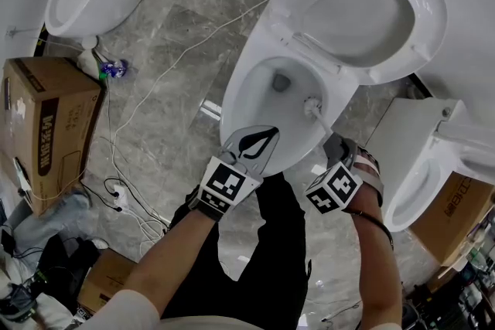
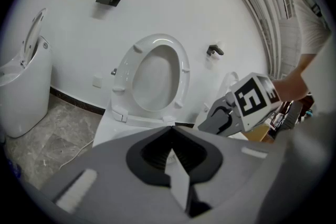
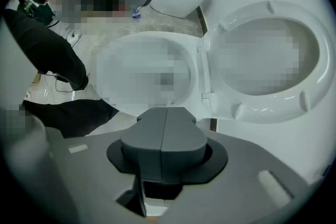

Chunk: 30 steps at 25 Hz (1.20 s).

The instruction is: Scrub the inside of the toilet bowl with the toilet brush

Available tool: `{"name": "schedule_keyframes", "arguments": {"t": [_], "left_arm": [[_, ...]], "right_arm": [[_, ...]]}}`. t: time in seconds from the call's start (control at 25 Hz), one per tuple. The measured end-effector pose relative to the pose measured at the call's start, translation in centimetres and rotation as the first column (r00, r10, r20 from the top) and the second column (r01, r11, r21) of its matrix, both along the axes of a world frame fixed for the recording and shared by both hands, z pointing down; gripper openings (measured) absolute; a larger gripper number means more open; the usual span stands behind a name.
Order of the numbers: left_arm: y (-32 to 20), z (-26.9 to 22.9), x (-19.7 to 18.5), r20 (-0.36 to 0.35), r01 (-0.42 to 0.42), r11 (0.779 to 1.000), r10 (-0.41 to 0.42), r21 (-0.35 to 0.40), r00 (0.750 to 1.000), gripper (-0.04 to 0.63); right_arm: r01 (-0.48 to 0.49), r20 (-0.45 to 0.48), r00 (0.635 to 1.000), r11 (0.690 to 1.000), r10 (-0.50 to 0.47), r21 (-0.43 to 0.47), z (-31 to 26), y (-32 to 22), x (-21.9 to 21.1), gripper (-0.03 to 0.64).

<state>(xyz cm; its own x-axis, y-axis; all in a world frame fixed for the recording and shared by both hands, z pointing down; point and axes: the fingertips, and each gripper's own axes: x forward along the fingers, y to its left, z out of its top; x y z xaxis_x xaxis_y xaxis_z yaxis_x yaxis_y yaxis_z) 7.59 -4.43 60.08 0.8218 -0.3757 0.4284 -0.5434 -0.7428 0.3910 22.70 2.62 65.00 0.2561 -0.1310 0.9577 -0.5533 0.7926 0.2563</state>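
Near-right side of the toilet bowl [image 1: 240,89]: the toilet brush [image 1: 312,102] has its head down inside, on the bowl's right wall, just right of the drain opening [image 1: 281,81]. Its thin white handle [image 1: 323,120] slants near-right over the rim and runs straight into the right gripper [image 1: 334,144], which sits just outside the rim. In the right gripper view the jaws are pressed together, seam closed, and no handle shows past the tips (the bowl is masked there). So "pinching the handle's end" is my read from the head view, not confirmed by its own camera. Left gripper [image 1: 255,144] hangs over the near rim, left of the brush and apart from it, jaws spread with nothing between them. Seat [image 1: 371,4] is up against the far side, so access is fine. Handling guess: the brush is light, with soft bristles and a slender plastic handle that is likely stiff enough but will flex under scrub load. A smooth round shaft, possibly wet, may twist or slide in a two-jaw pinch. An end grip gives reach but a long lever; I'd take a deeper bite a bit down the shaft. Porcelain is slick, so expect the head to skate.
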Motion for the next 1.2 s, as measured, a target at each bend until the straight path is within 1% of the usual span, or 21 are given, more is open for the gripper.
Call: {"name": "schedule_keyframes", "arguments": {"t": [0.12, 0.28, 0.56, 0.8, 0.96, 1.2], "left_arm": [[-0.3, 0.2, -0.1, -0.001, -0.002, 1.0, 0.002, 0.006, 1.0, 0.006], [-0.6, 0.7, -0.9, 0.003, 0.002, 1.0, -0.002, 0.011, 1.0, 0.006], [-1.2, 1.2, -1.3, 0.007, 0.007, 1.0, -0.007, 0.015, 1.0, 0.006], [-1.5, 1.3, -1.2, 0.009, 0.01, 1.0, -0.011, 0.022, 1.0, 0.006], [-1.7, 1.4, -1.2, 0.013, 0.014, 1.0, -0.014, 0.023, 1.0, 0.006], [-2.1, 1.7, -1.7, 0.018, 0.026, 0.999, -0.027, 0.024, 0.999, 0.006]], "right_arm": [[-0.023, -0.01, 1.0, 0.999, 0.023, 0.045, 0.4, -0.9, 0.4, 0.166], [-0.076, 0.001, 0.997, 0.991, 0.076, 0.106, 0.8, -2.1, 0.4, 0.166], [-0.155, 0.034, 0.988, 0.974, 0.152, 0.167, 1.2, -3.9, 1.0, 0.166], [-0.245, 0.108, 0.968, 0.943, 0.225, 0.225, 1.5, -5.4, 1.1, 0.167], [-0.295, 0.166, 0.952, 0.918, 0.257, 0.266, 1.8, -6.4, 0.8, 0.167], [-0.356, 0.236, 0.926, 0.885, 0.293, 0.299, 2.3, -7.6, -0.1, 0.167]]}}
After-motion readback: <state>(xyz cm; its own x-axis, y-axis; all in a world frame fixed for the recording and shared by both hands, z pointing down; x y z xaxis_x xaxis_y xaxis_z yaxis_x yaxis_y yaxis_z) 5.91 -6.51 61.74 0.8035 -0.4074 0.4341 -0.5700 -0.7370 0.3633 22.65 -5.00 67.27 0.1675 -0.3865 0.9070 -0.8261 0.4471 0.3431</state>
